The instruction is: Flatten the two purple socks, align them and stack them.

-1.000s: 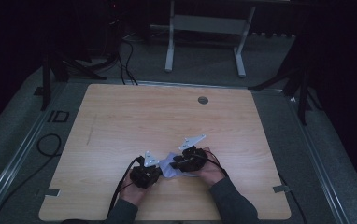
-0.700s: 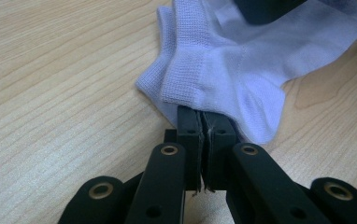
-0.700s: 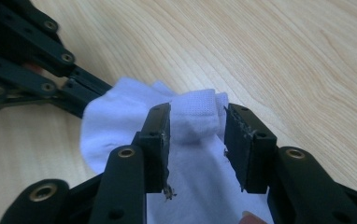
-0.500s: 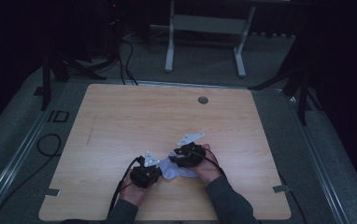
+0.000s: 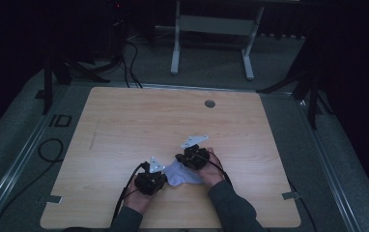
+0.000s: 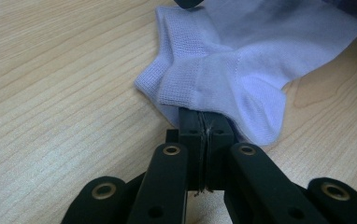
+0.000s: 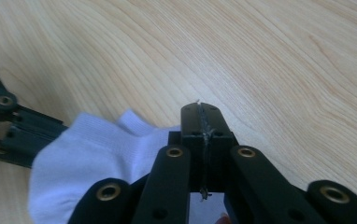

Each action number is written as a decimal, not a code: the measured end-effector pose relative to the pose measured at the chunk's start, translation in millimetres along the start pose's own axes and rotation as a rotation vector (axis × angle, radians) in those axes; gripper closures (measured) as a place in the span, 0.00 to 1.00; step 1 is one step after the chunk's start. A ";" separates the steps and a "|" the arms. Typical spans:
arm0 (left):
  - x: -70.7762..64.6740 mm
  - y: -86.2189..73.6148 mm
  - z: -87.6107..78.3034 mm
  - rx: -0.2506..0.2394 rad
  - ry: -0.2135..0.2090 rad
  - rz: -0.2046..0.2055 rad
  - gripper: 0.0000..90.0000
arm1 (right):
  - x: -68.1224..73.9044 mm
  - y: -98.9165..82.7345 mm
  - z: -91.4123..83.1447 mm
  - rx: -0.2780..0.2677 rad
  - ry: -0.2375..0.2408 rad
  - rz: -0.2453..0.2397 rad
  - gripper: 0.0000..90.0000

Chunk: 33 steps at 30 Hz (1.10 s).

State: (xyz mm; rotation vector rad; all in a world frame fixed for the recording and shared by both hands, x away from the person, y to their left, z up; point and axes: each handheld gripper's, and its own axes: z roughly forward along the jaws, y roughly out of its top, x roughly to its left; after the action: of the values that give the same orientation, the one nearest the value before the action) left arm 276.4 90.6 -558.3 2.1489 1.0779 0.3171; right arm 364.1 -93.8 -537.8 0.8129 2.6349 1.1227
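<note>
From the high view, your white sock (image 5: 181, 173) lies on the table (image 5: 124, 125) near its front edge, stretched between your two hands, with the left gripper (image 5: 159, 178) at its left end and the right gripper (image 5: 182, 159) on its upper right side; its long axis runs roughly left to right between them. In the left gripper view, your jaws are pressed together with the sock's (image 6: 242, 70) cuffed end draped over and in front of their tips, and a fold appears pinched there, so this hand looks to be the anchor. In the right gripper view, your jaws have just been closing and now meet; the sock (image 7: 97, 154) lies to their left and beneath them, but whether any fabric is caught between them you cannot tell. Both hands are equally near, so the coming pull probably depends on the right one's bite.
</note>
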 end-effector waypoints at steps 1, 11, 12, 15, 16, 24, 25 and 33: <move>0.0 0.0 0.0 0.000 0.000 0.000 0.98 | -0.2 0.3 -0.5 -0.007 0.026 0.009 0.79; -0.3 0.0 -0.1 0.003 0.000 0.003 0.98 | 6.0 1.0 9.1 0.043 0.038 -0.029 0.93; -0.4 0.0 0.0 0.002 0.001 0.003 0.98 | 6.4 1.8 7.6 0.038 0.031 -0.028 0.94; -0.8 0.1 0.1 0.002 0.004 0.004 0.99 | 3.5 2.8 2.8 0.015 0.009 -0.007 0.94; -0.6 0.1 -0.2 0.005 0.004 0.008 0.99 | 1.6 2.8 2.1 0.010 0.003 -0.001 0.94; -0.1 0.3 -0.6 0.011 -0.003 0.009 0.99 | -0.5 -0.4 12.3 0.055 -0.037 0.000 0.92; -0.1 0.4 -0.8 0.013 -0.005 0.009 0.98 | 0.0 -0.5 13.2 0.054 -0.037 -0.006 0.92; 6.2 7.7 -21.0 -0.089 0.021 -0.027 0.96 | -0.4 -1.4 14.3 0.058 -0.034 -0.003 0.92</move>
State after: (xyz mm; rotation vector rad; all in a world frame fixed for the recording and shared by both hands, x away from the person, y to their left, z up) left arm 274.5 102.4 -538.4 2.0547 1.0843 0.3692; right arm 368.8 -86.0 -548.9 0.8307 2.6510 1.0272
